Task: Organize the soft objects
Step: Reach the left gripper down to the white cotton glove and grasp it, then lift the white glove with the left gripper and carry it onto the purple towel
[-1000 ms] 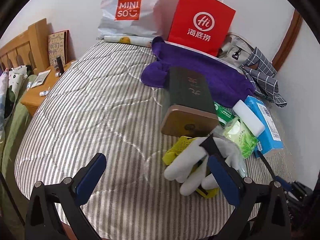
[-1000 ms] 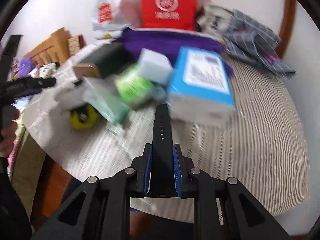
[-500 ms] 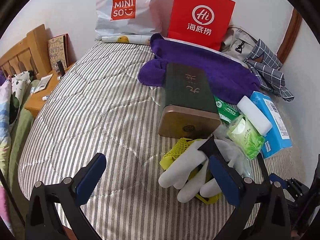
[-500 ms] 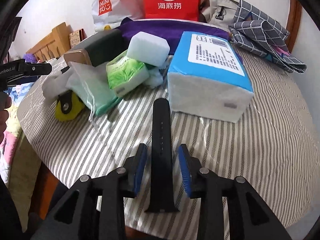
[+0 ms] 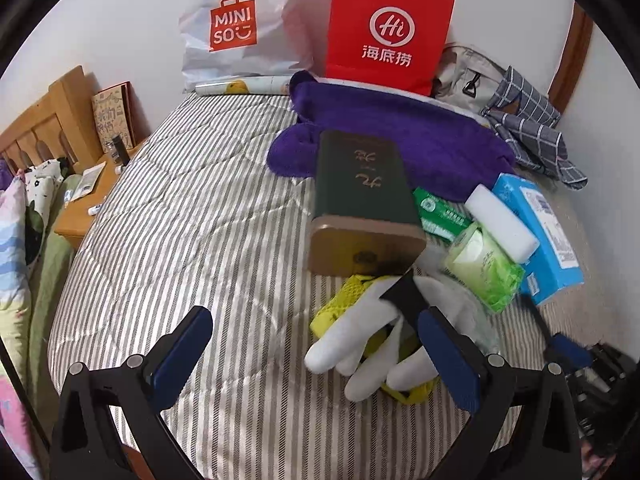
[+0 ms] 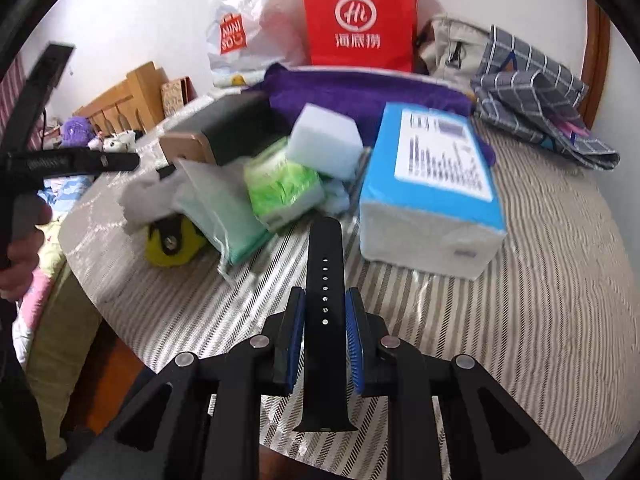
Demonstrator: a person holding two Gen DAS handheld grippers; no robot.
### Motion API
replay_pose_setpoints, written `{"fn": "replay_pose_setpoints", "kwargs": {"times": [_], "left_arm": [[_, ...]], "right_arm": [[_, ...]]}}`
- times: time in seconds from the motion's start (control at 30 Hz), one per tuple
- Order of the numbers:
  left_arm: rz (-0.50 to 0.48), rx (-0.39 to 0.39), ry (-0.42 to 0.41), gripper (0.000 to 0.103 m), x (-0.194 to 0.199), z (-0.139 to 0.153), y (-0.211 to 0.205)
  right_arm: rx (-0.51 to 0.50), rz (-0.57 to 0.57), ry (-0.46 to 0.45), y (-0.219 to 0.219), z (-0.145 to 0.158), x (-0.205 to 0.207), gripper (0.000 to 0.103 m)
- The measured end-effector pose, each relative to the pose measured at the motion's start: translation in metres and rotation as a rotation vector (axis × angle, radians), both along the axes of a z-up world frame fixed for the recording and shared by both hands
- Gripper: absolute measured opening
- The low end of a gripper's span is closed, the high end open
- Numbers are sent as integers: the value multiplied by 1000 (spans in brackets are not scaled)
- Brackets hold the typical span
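Note:
A black watch strap (image 6: 325, 280) lies on the striped bed (image 6: 540, 300) between the fingers of my right gripper (image 6: 325, 312), which sit close on both sides of it. My left gripper (image 5: 316, 344) is wide open over the bed; its right finger (image 5: 448, 356) is beside a white glove (image 5: 360, 336) lying on a yellow mesh item (image 5: 344, 296). A dark green tin (image 5: 360, 196), a green tissue pack (image 5: 484, 268), a white sponge (image 5: 500, 224) and a blue tissue box (image 5: 540, 232) lie behind.
A purple towel (image 5: 400, 140), a red paper bag (image 5: 388, 28), a white Miniso bag (image 5: 236, 32), a beige bag and a checked cloth (image 5: 532, 132) line the wall. A wooden nightstand (image 5: 88, 204) and headboard stand left. The bed edge is near both grippers.
My right gripper opened half a second ago and has narrowed again around the watch strap. My left gripper has barely moved and stays open.

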State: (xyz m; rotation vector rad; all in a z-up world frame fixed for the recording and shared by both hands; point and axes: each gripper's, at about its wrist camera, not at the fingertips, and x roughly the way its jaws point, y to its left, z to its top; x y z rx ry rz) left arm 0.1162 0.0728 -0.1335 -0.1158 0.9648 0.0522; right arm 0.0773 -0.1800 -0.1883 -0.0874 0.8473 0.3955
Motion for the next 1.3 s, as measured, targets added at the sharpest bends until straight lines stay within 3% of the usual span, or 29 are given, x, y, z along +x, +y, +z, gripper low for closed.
{"fn": "replay_pose_setpoints", "kwargs": {"times": [0.17, 0.57, 0.8, 1.03, 1.1, 1.3], "left_arm": [[-31, -23, 13, 103, -9, -6, -8], [-84, 17, 28, 102, -31, -15, -31], [-118, 1, -44, 88, -26, -6, -42], [-171, 19, -55, 75, -7, -8, -64], [-186, 36, -51, 68, -2, -9, -71], [-208, 4, -34, 15, 6, -14, -72]], "right_arm": [[-1, 0, -22, -6, 7, -3, 20], [6, 9, -10, -15, -8, -20, 20], [2, -23, 0, -26, -13, -25, 20], [-11, -71, 22, -43, -18, -27, 20], [-9, -82, 28, -46, -19, -25, 20], [-17, -98, 39, -49, -20, -21, 20]]}}
